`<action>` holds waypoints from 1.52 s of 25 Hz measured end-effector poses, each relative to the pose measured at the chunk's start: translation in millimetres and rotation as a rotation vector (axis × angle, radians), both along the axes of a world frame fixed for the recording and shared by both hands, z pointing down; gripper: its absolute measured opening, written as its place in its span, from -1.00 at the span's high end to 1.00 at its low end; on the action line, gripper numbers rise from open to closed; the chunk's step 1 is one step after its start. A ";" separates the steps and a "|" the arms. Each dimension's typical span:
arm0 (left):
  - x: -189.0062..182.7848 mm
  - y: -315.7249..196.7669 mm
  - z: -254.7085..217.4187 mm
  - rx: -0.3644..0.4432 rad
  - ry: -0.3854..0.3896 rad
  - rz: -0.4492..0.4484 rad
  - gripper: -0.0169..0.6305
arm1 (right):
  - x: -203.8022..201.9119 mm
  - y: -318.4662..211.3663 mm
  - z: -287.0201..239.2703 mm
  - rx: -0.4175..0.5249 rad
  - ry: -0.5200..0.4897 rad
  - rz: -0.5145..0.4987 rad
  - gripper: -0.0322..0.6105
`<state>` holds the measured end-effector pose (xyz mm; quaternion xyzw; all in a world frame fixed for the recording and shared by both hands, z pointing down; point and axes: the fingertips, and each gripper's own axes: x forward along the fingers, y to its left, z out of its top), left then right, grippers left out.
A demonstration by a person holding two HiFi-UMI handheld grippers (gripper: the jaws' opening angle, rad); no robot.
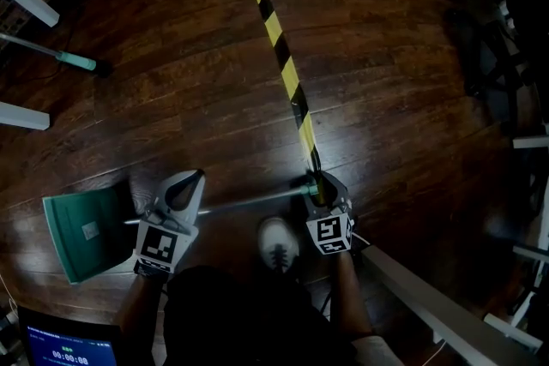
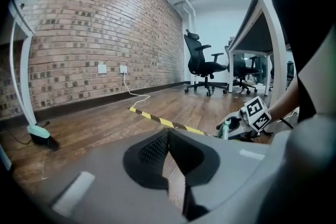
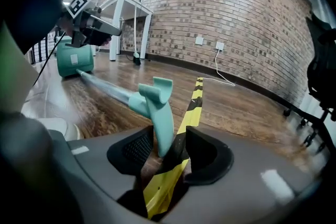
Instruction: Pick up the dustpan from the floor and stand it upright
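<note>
Down on the wood floor (image 1: pixel 386 56), the dustpan (image 1: pixel 86 231) lies flat at the person's left. Its long handle (image 1: pixel 249 201) runs sideways across the head view, off toward their right. So the long axis is left to right, with the green pan at one end and the teal grip at the other.

The right gripper (image 3: pixel 170 147) is at the grip end. Its jaws are apart with the teal tip of the handle standing between them. It sits against the left-hand pad, with a gap on the other side where the striped tape (image 3: pixel 191 105) shows through, so I wouldn't call that a clamp yet.

The left gripper (image 2: pixel 168 136) is down by the pan end, just beside where the handle meets the pan, which makes it the nearer one to the pan itself. Its jaws are together at the tips with nothing between them.

My guess is the stand-up move hinges on the right side closing on that grip and swinging the handle up while the pan stays down.

As for what's inside the pan, I only see a small pale sticker (image 1: pixel 90 229), no dirt. A shoe (image 1: pixel 279 243) is planted just near the handle.
</note>
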<state>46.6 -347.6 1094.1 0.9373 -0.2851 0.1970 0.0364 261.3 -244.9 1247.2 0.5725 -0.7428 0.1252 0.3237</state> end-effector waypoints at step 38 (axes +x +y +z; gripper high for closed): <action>-46.5 -4.8 -385.4 -0.062 0.121 -0.184 0.94 | 20.1 -35.2 -381.9 -0.028 0.209 0.140 0.54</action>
